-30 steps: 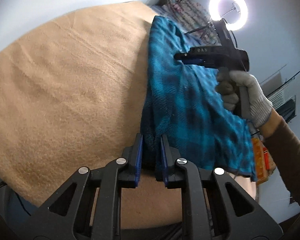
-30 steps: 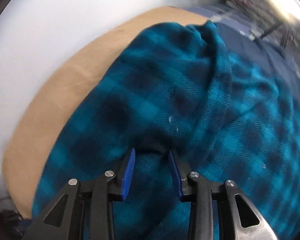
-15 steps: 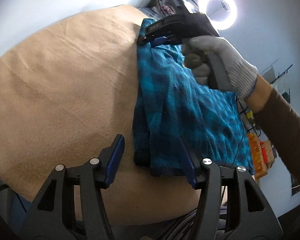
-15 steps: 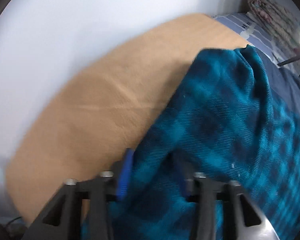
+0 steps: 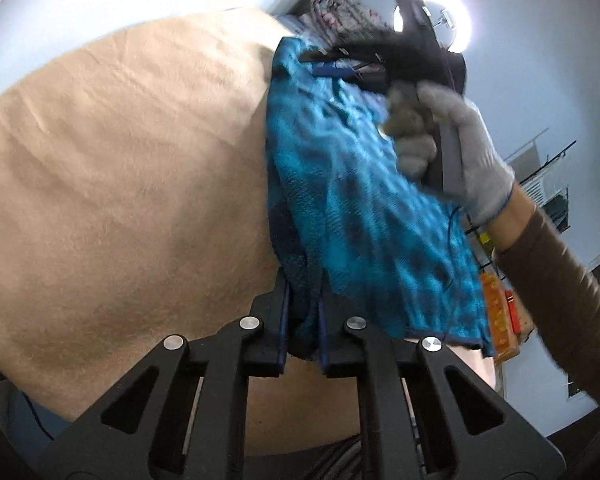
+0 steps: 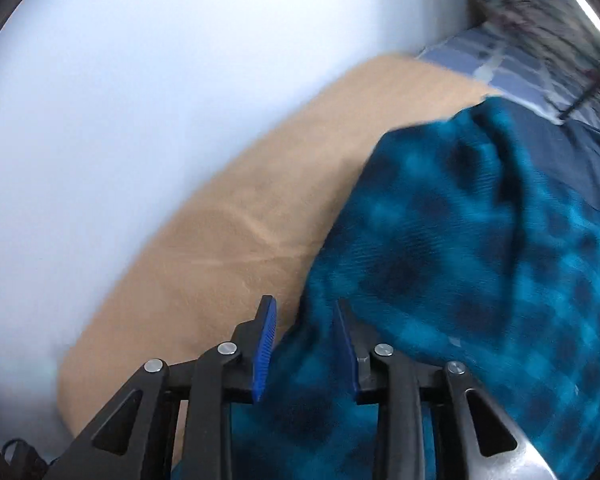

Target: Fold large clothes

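Mid-fold on a bed: a teal plaid garment (image 5: 352,208) lies doubled along the right of the left wrist frame, over a tan blanket (image 5: 120,168) that fills the left and centre. At lower centre the left tongs (image 5: 302,320) are clamped on the garment's near corner, cloth bunched between the blue pads. At upper right a gloved hand (image 5: 452,144) holds the right tongs (image 5: 324,65) at the far edge; in their own view the right tongs (image 6: 305,344) stand partly parted with cloth between them, the grip unclear. The next move probably calls for both corners carried across together, edges kept level.
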Action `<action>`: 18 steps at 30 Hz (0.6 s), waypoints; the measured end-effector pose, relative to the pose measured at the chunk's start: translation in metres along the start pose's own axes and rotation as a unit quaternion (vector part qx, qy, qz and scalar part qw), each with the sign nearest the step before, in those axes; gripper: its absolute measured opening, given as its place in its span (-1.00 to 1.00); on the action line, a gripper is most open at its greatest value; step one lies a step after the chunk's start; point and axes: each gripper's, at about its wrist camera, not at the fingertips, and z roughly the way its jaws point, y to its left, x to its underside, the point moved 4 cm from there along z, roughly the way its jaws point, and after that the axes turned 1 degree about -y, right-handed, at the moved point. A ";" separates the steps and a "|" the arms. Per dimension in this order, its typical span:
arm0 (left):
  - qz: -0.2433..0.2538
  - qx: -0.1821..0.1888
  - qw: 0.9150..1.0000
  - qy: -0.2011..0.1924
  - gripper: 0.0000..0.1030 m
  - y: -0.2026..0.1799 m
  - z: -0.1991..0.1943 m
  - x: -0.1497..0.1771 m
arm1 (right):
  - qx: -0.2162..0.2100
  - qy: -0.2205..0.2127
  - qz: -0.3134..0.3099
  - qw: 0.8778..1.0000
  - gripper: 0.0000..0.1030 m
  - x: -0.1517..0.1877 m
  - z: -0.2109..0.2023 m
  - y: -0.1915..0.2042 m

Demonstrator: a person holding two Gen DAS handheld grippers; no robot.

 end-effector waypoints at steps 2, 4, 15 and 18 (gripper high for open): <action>0.006 0.002 1.000 -0.004 -0.82 -0.007 -0.004 -0.002 | 0.017 -0.011 0.018 1.000 -0.42 0.008 -0.014 -0.015; 0.020 0.002 1.000 -0.007 -0.82 -0.014 -0.007 -0.003 | 0.051 -0.009 0.027 0.998 -0.41 0.022 -0.019 -0.029; 0.085 -0.006 0.996 -0.013 -0.83 -0.048 -0.009 -0.006 | 0.066 0.037 0.067 0.995 -0.20 0.028 0.000 -0.052; 0.108 -0.011 0.994 -0.009 -0.83 -0.059 -0.008 -0.003 | 0.034 0.019 0.071 0.997 0.54 0.015 -0.019 -0.032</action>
